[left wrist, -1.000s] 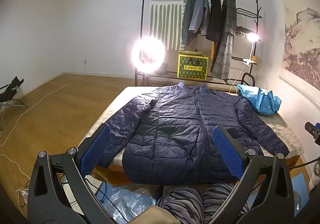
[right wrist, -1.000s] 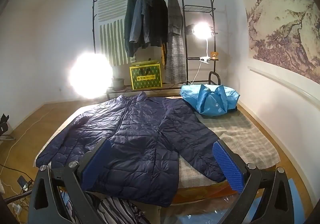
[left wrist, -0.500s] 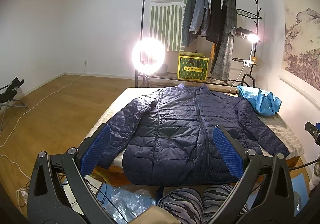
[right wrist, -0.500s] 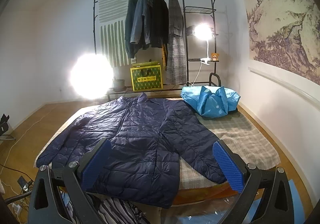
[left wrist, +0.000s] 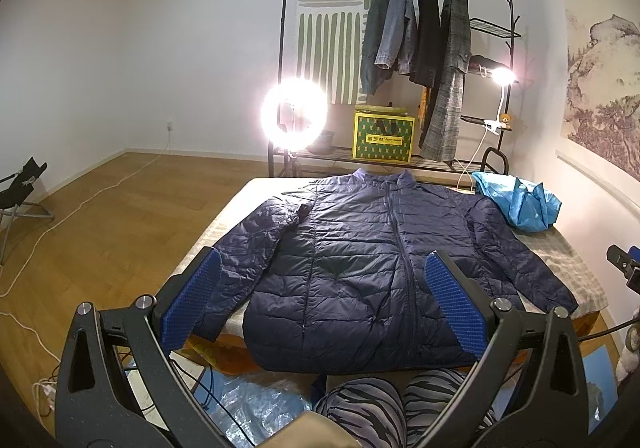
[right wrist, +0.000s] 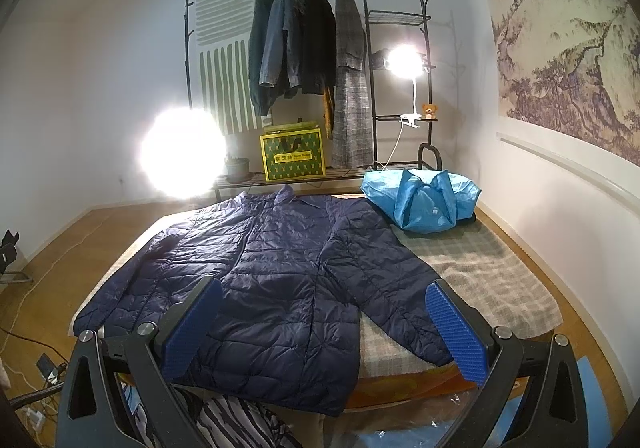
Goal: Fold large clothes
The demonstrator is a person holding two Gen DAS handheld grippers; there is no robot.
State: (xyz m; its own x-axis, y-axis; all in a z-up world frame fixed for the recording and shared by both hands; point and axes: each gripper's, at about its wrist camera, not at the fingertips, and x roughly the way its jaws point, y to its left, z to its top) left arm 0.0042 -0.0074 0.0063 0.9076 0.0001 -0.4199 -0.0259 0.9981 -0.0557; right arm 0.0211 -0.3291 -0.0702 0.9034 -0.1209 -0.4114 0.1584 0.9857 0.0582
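Jacket, navy and quilted, lay spread flat on the bed, sleeves out. Left hand-held gripper and right hand-held gripper hovered, seemingly above its hem, jaws apart, empty.

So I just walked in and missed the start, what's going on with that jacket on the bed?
A person is about to fold a navy puffer jacket, holding a hand-held gripper in each hand. The jacket lies flat and zipped on the bed, both sleeves spread out and its hem hanging over the near edge. The left hand-held gripper and the right hand-held gripper are both open and hover above it, holding nothing. No fold has been made yet. A blue bag sits at the bed's far corner.
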